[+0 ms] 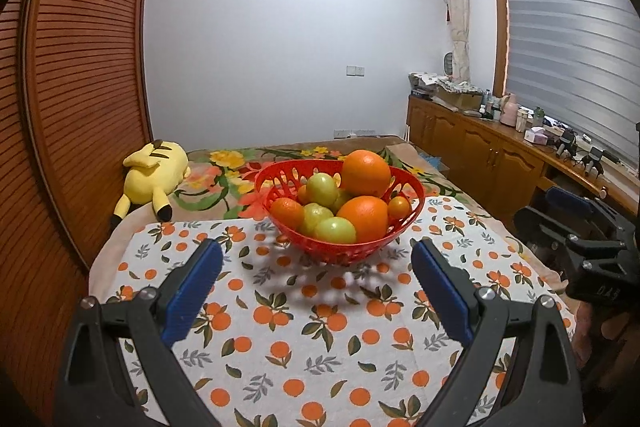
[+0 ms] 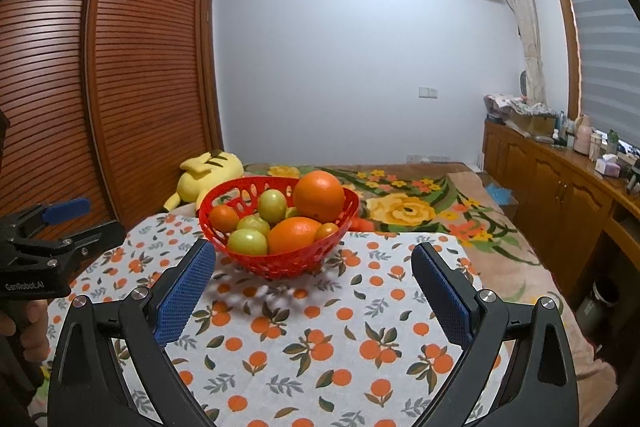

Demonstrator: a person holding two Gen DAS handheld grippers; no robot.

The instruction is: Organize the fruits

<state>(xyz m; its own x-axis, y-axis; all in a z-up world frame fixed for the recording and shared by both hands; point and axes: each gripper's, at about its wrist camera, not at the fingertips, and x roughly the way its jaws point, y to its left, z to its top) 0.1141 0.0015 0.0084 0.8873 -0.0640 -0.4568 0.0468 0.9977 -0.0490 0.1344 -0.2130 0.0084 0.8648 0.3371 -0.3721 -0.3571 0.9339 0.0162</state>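
Note:
A red slotted fruit basket (image 1: 412,205) (image 2: 216,227) stands on the orange-print cloth (image 1: 312,331) (image 2: 320,339). It holds two large oranges (image 1: 366,173) (image 2: 319,195), several green fruits (image 1: 335,230) (image 2: 247,242) and small tangerines (image 1: 286,211) (image 2: 223,218). My left gripper (image 1: 317,257) is open and empty, just short of the basket. My right gripper (image 2: 314,259) is open and empty, with the basket ahead and a little left. The right gripper also shows at the right edge of the left wrist view (image 1: 576,227), and the left gripper at the left edge of the right wrist view (image 2: 64,219).
A yellow plush toy (image 1: 154,177) (image 2: 208,175) lies behind the cloth on a floral blanket (image 1: 224,167) (image 2: 408,211). A slatted wooden wardrobe (image 1: 80,75) (image 2: 120,75) stands at the left. A wooden cabinet (image 1: 480,147) (image 2: 552,187) with clutter runs along the right.

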